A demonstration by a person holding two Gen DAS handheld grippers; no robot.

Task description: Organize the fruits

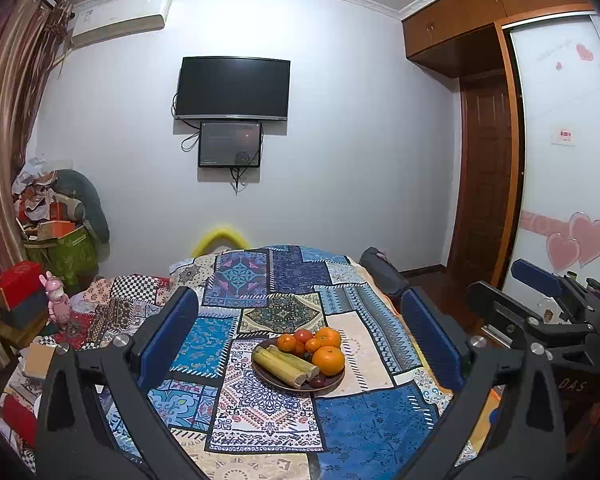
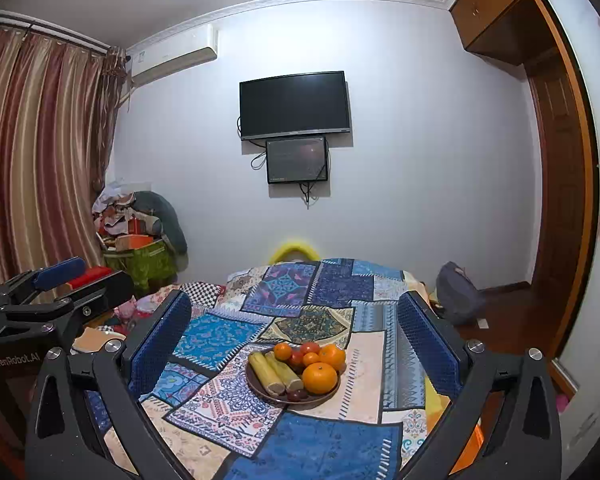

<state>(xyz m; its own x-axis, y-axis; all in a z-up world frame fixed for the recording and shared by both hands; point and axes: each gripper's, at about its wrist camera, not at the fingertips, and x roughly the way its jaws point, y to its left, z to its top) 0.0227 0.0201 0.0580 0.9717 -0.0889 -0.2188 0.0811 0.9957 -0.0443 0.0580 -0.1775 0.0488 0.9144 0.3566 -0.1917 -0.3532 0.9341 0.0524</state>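
patchwork tablecloth (image 1: 260, 400): printed woven cloth, matt | plate (image 2: 260, 390): dark brown, faintly glossy | oranges (image 2: 320, 378): dimpled peel, slight sheen | left gripper (image 1: 300, 336): matt black plastic frame, shiny metal bolts, ribbed blue pads | wardrobe (image 1: 456, 28): brown wood, semi-gloss | curtain (image 2: 40, 152): striped fabric | television (image 1: 232, 88): glossy black screen

The table (image 1: 380, 432) is covered by a patchwork cloth (image 1: 260, 412) in blue, cream and black panels. A brown plate (image 1: 276, 380) rests directly on the cloth, near its centre, carrying oranges, tomatoes and pale stalks.
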